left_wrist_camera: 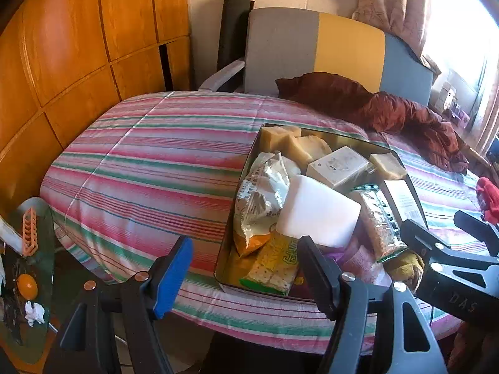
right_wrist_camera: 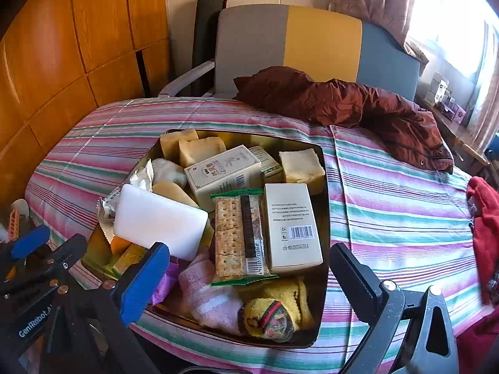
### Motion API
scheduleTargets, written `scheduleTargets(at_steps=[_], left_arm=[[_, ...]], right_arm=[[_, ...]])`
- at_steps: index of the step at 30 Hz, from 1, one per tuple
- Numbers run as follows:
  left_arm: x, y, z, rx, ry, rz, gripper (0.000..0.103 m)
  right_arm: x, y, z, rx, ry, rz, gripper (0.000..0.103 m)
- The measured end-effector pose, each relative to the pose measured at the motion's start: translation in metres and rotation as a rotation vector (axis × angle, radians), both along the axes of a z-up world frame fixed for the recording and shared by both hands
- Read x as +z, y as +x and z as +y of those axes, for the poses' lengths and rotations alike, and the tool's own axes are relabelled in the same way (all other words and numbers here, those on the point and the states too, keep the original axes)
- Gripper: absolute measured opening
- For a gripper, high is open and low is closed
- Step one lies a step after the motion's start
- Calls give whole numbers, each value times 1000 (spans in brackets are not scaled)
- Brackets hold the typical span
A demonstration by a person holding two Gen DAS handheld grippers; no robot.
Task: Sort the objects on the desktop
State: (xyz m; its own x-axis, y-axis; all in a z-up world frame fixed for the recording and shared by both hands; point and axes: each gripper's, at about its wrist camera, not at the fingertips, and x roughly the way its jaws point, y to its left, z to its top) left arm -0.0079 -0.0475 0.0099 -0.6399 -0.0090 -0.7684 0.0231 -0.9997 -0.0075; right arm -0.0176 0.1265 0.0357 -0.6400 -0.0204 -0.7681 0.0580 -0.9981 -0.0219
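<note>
Both your left gripper [left_wrist_camera: 243, 268] and right gripper [right_wrist_camera: 249, 275] gape empty; the white block [right_wrist_camera: 160, 219] at the tin's [right_wrist_camera: 324, 249] nine o'clock could slide off the heap.

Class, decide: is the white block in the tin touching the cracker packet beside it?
Cannot tell. In the right wrist view the white block meets the cracker packet at one edge, but it may only overlap it; no gap or contact shows plainly inside the tin.

light: strong daylight from window [right_wrist_camera: 461, 40] at far right, blown out to white | tone: warm, bright | shadows: soft, falling left of the tin [right_wrist_camera: 322, 193] | glare: sheen on wood panels [left_wrist_camera: 62, 46] | distortion: heavy fisheye bending, dark corners | focus: sharp centre, near edges soft
</note>
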Motion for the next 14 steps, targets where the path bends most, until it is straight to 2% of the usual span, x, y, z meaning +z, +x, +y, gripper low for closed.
scheduleTargets(at_steps=[2,4,8,14], left_arm=[[1,0,4,-11,-5,0,68],[1,0,6,-24,7,-6,61],[-1,0,7,-29,25,-15,61],[-3,1,10,-29,8,-9,61]], right_arm=[[1,0,1,1,1,3,102],[1,0,3,-4,-5,3,102],[2,0,7,-8,-15,4,102],[2,0,9,-9,-22,3,102]])
